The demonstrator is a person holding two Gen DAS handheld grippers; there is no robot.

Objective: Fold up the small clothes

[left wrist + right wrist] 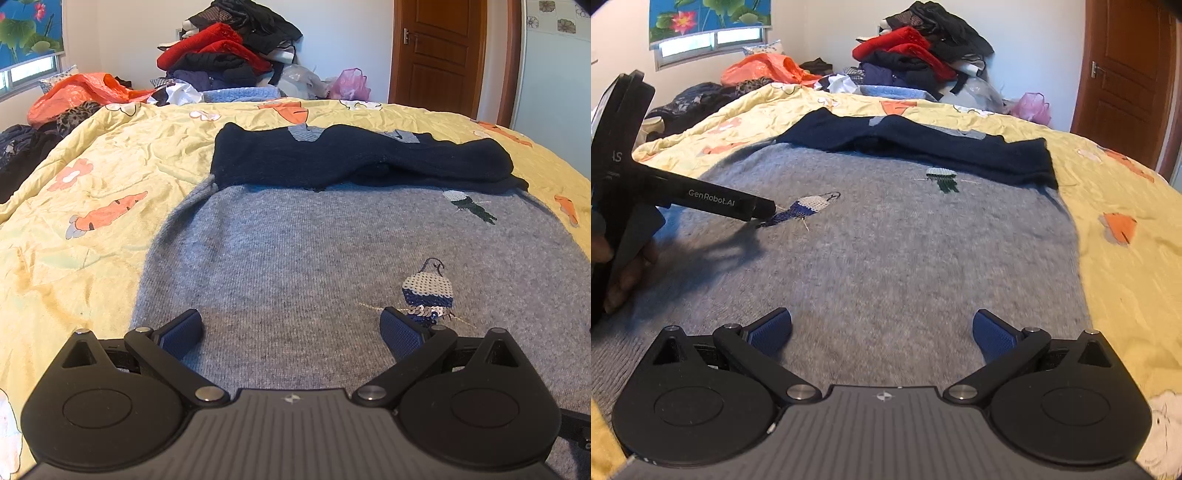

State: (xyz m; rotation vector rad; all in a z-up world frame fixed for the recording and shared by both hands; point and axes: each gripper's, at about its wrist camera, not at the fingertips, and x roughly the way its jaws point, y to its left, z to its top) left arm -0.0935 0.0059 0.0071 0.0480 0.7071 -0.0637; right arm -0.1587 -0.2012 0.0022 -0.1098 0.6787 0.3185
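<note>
A grey knitted sweater (295,258) with sequinned bird motifs lies spread flat on the yellow carrot-print quilt (92,177) of the bed, its hem end nearest the cameras and its far end towards the head of the bed; the dark navy sleeves (351,162) are already laid across the upper part of the body, which looks like a deliberate first fold, narrowing the garment so the lower half can be brought up over it. A sequinned bird patch (428,291) sits near the sweater's right side; a smaller green-and-white motif (942,177) lies just below the navy band. A heap of red and black unfolded clothes (229,48) waits at the far edge of the bed by the wall, well apart from the work.

The left gripper (291,332) hangs low over the near part of the sweater, jaws spread wide, gripping nothing; whether its pads touch the knit I cannot tell. The right gripper (882,332) is likewise released and wide, empty, over the near right part of the sweater; both seem poised to pinch the hem.
</note>
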